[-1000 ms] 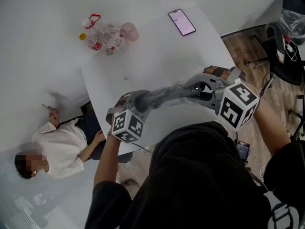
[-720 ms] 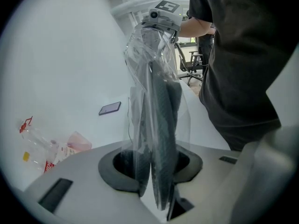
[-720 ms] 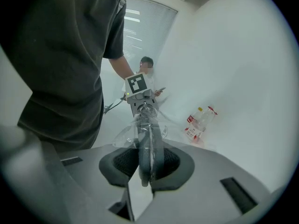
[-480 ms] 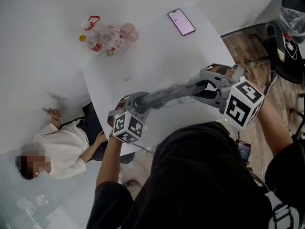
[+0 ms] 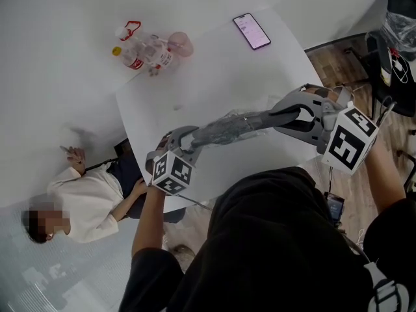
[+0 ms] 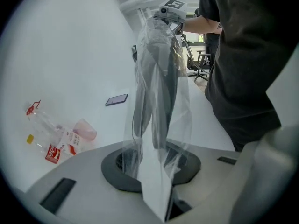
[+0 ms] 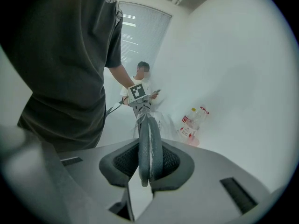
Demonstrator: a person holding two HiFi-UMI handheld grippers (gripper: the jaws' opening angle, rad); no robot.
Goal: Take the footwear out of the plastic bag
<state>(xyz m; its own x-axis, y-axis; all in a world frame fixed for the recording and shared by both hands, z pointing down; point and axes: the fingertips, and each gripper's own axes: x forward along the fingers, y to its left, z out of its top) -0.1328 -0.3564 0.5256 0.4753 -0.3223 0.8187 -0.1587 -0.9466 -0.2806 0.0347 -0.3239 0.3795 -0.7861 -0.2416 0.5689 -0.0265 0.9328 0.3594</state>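
Since a second ago, my right tongs (image 5: 283,114) have swung out to the right while the left tongs (image 5: 188,135) have barely shifted. The clear plastic bag (image 5: 227,127) now stretches longer between them, held in the air over the near part of the white counter (image 5: 214,70).

In the left gripper view, the left tongs are closing tighter on a pinched fold of the bag's film. The grey flat footwear (image 6: 159,69) hangs inside that film, running away toward the other gripper.

In the right gripper view, the right tongs are clamped on the rounded sole edge of the footwear. I cannot tell whether film lies between pad and sole there.

Farther back on the counter lies a dark smartphone with a lit screen (image 5: 252,31). Beyond the counter's far left corner I see clear plastic bottles with red labels (image 5: 140,49) touching a pink translucent cup (image 5: 181,44).

A person in a white shirt (image 5: 84,203) sits off the counter's left side.
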